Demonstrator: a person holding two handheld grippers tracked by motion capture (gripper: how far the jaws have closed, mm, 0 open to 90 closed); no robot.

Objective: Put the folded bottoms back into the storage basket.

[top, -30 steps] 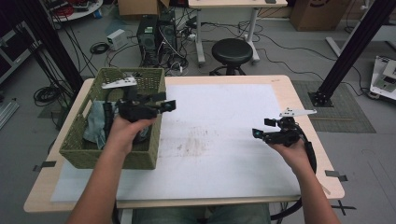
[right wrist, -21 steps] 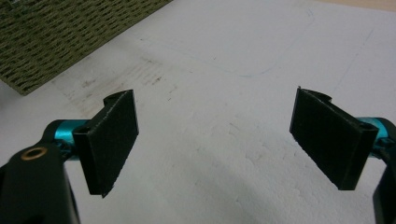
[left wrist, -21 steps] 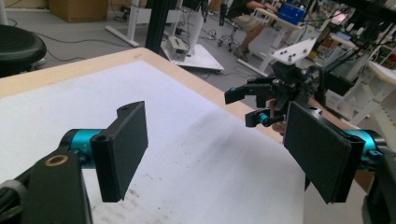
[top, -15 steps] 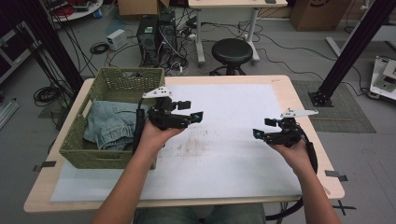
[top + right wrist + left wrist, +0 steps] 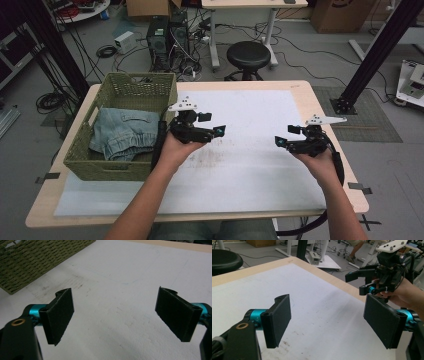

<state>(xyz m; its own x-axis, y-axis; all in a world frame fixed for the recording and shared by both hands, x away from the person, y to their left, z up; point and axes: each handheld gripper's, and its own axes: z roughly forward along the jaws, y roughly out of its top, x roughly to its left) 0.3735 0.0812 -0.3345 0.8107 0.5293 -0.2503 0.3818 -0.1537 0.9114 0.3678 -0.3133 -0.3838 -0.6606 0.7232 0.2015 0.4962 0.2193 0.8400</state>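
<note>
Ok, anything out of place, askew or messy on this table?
Nothing serious. The jeans lie crumpled inside the green woven basket, none hanging over the rim. The white sheet has faint dirty smudges near its middle. The left gripper and right gripper are both open and hold nothing.

I see folded light-blue denim jeans (image 5: 125, 134) lying crumpled in a green woven basket (image 5: 87, 150), which I take as my landmark. The jeans cover most of the basket's floor, with an elastic cuff toward its near wall. The basket itself sits at the left edge of the table, on a white sheet.
</note>
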